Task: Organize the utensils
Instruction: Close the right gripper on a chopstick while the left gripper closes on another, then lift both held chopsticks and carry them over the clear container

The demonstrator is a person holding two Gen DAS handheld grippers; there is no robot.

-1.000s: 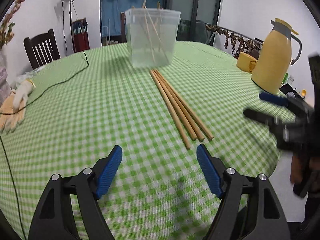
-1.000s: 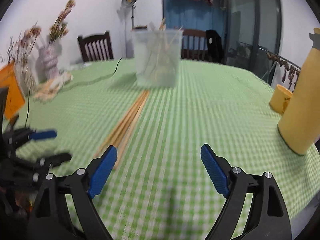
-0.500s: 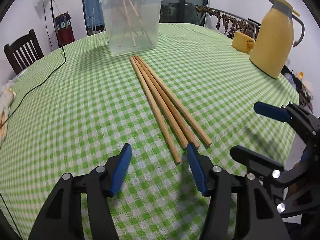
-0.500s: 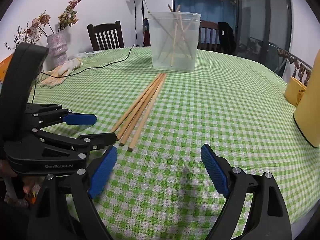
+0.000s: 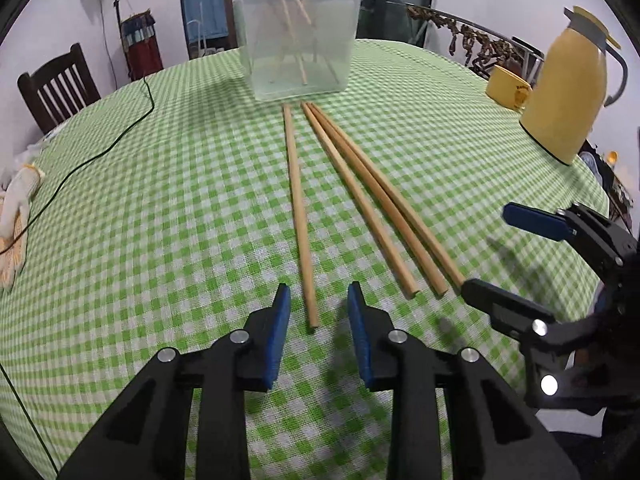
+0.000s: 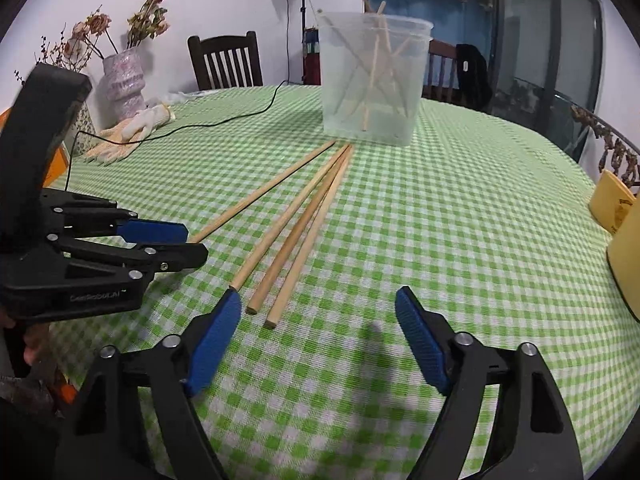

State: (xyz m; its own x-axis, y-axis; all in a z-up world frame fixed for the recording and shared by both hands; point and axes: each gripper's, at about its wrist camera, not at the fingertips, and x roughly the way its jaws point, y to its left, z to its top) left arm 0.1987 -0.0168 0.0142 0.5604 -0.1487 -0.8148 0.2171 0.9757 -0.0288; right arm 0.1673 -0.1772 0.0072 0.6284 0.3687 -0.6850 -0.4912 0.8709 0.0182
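On desk [image 5: 160,200], four chopsticks [image 5: 360,200] remain unsorted; several already stored in container [image 5: 298,32]. Left gripper [image 5: 316,312] jaws closing round one chopstick [image 5: 298,208], no contact yet; right gripper [image 6: 318,340] jaws wide but closing, nothing held.

We held the left gripper [image 5: 315,312] tilted steeply down over the worktop [image 5: 160,200], its fingers [image 5: 280,320] closing, nothing pressed between them. Just beside it, our right gripper [image 6: 318,320] pointed down more gently, its fingers [image 6: 216,332] wide apart and narrowing, holding nothing.
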